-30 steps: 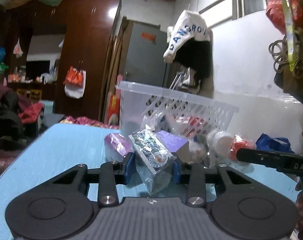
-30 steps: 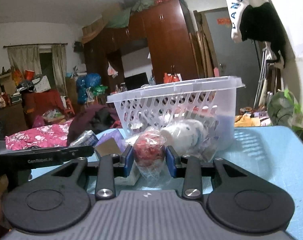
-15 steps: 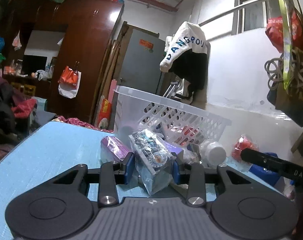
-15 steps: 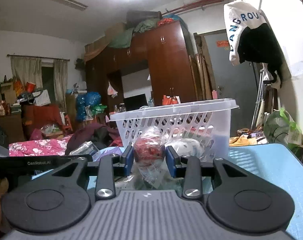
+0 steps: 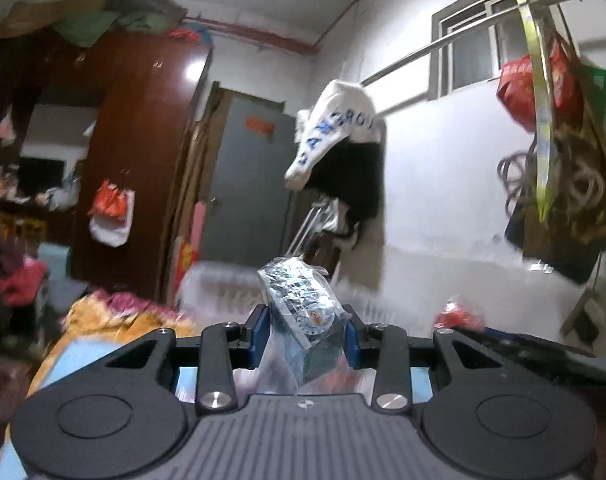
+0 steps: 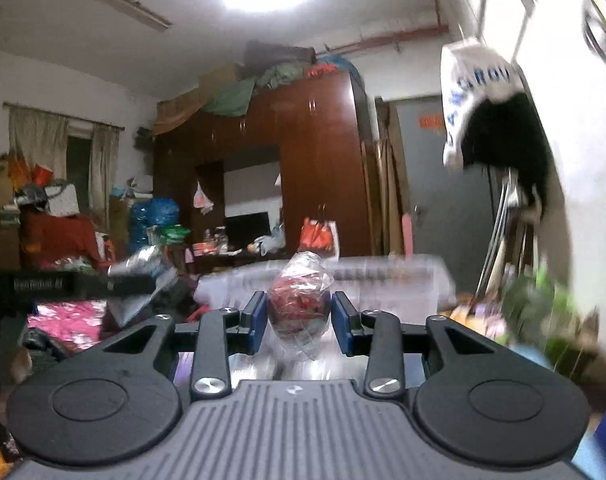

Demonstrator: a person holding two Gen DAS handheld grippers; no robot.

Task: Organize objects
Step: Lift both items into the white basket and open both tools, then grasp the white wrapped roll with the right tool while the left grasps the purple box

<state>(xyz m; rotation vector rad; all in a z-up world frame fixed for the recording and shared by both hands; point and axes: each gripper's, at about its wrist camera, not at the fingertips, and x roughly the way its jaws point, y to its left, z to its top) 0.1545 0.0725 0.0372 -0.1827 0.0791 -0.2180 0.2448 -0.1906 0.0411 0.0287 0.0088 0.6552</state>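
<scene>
The white slotted basket [image 6: 383,280] sits blurred on the blue table [image 5: 75,360], just beyond both tools. The left gripper [image 5: 305,334] is clenched on a plastic-wrapped patterned box [image 5: 299,312], held up above the basket's rim. The right gripper [image 6: 299,316] is clenched on a smaller bagged red bundle [image 6: 299,300], likewise aloft. Both look light; the loose film seems slippery, so squeezing the firm body inside, not the crinkled wrap, looks safest.
</scene>
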